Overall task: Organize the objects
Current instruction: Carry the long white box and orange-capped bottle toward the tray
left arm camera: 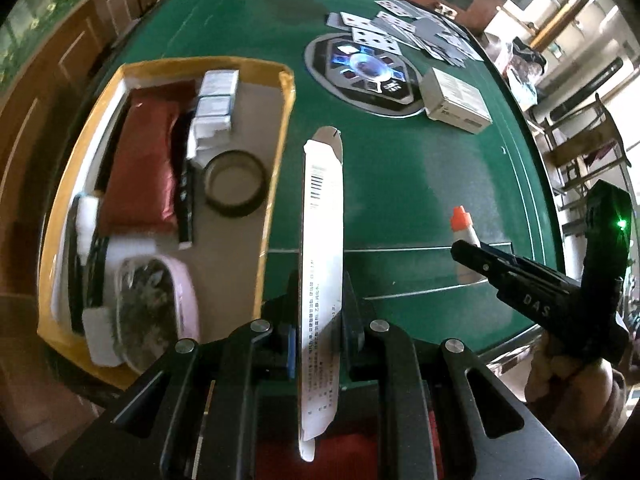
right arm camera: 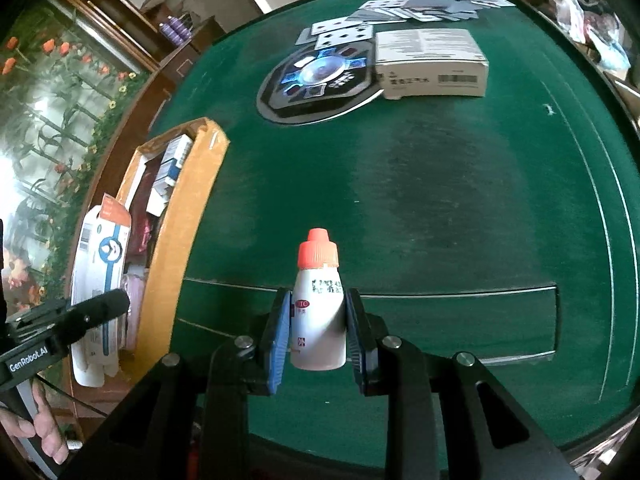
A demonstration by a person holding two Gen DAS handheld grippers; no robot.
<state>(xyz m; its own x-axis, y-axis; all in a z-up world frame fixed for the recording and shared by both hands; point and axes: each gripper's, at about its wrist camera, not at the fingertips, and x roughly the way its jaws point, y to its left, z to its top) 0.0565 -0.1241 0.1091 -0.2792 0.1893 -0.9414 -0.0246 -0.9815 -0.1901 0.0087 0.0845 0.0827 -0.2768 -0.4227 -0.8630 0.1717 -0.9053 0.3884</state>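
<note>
The green counter carries a yellow-rimmed cardboard box at its left, already packed with a red pouch, small cartons and a tape ring, so it looks like the collecting place. Far across lie scattered playing cards and a grey carton, not yet gathered. The left tool is clamped thin on a flat white carton, held edge-up just right of the box wall, probably for slipping inside. The right tool grips a white bottle with an orange cap above the near counter.
</note>
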